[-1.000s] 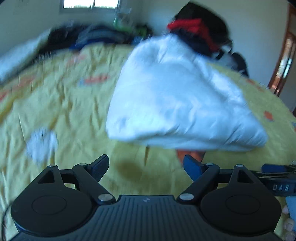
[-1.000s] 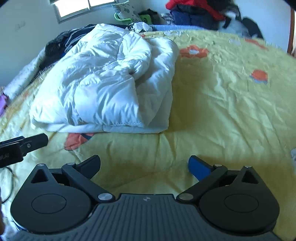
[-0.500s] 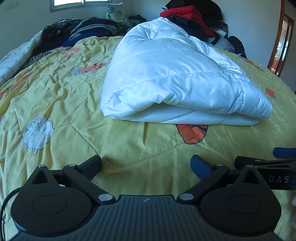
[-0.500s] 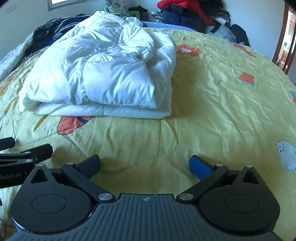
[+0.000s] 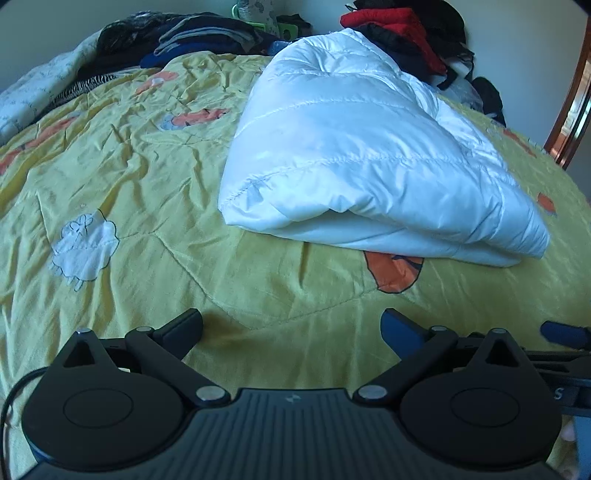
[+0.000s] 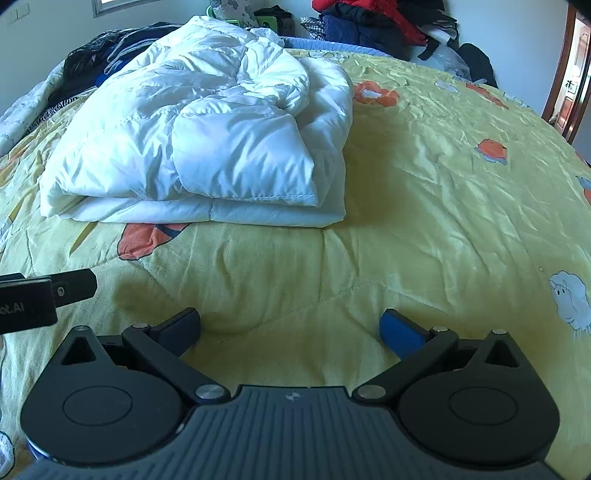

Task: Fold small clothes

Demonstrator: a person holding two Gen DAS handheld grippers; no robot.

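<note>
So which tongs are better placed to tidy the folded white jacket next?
Probably the right tongs. They are open and face the white jacket where its loose, puffy top layer shows. The left tongs, also open, face only the smooth folded side. Neither touches it.

Orange print part-hidden under white jacket.

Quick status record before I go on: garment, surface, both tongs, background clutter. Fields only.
garment: white puffer jacket, folded into a bundle, lying flat
surface: yellow bedspread with sheep and orange prints
left tongs: open, empty, short of the jacket, apart from it
right tongs: open, empty, over bare bedspread
contact: neither touches the jacket
background: pile of dark and red clothes along the far edge of the bed
</note>
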